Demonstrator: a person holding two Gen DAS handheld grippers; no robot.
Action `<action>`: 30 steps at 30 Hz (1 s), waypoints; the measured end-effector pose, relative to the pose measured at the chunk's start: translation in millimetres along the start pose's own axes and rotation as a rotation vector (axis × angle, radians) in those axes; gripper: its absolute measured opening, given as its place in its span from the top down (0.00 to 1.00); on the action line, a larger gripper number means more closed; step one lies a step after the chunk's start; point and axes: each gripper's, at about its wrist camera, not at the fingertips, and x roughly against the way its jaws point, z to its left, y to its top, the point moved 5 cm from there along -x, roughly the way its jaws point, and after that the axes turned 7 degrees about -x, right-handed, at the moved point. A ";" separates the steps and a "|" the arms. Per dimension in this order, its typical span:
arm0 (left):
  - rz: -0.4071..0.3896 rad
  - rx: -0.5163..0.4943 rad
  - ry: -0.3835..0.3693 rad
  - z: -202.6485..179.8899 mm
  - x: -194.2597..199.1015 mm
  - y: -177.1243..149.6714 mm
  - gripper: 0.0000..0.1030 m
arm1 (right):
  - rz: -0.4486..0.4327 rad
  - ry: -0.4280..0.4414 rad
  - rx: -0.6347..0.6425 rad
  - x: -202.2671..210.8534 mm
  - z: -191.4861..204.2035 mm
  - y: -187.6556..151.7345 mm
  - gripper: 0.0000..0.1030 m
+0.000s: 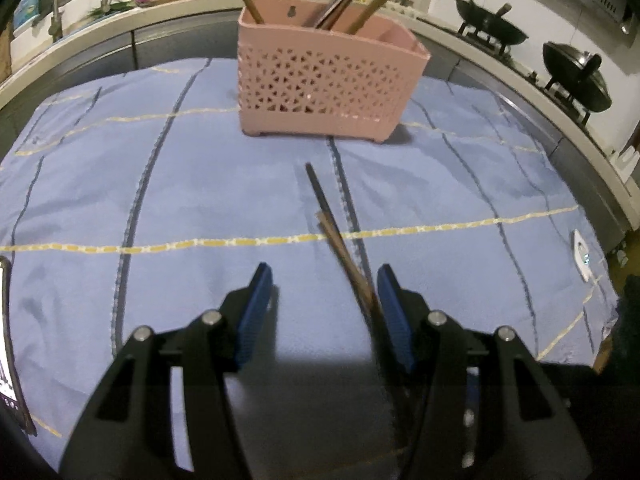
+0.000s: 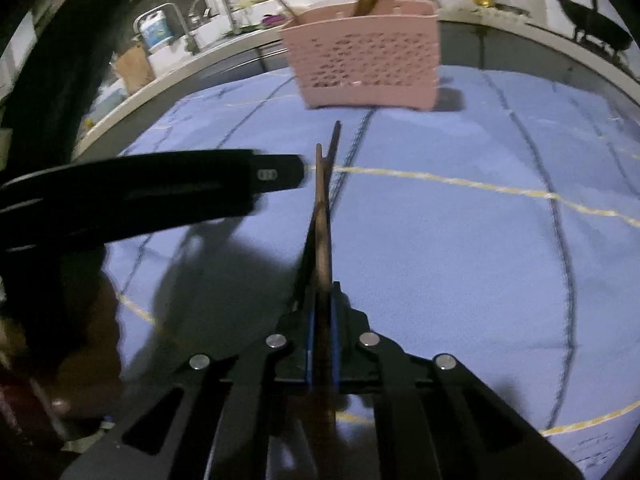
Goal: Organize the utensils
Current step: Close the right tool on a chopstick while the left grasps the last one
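A pink perforated utensil basket (image 1: 328, 88) stands on the blue cloth (image 1: 200, 200) at the back and holds several wooden chopsticks (image 1: 360, 0). It also shows in the right wrist view (image 2: 368, 64). My right gripper (image 2: 323, 292) is shut on a pair of brown chopsticks (image 2: 322, 208) that point toward the basket. In the left wrist view these chopsticks (image 1: 340, 248) run just inside the right finger. My left gripper (image 1: 324, 276) is open and empty, low over the cloth. Its black body (image 2: 160, 188) shows in the right wrist view.
A counter curves behind the table with a sink and taps (image 1: 56, 12) at the left. Two black woks (image 1: 492, 28) sit on the stove at the right. A white tag (image 1: 582, 256) lies near the cloth's right edge.
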 end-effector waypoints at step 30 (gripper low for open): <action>0.073 -0.147 0.051 -1.1 -44.4 35.8 0.85 | 0.040 0.036 -0.147 -17.9 -62.7 63.7 0.92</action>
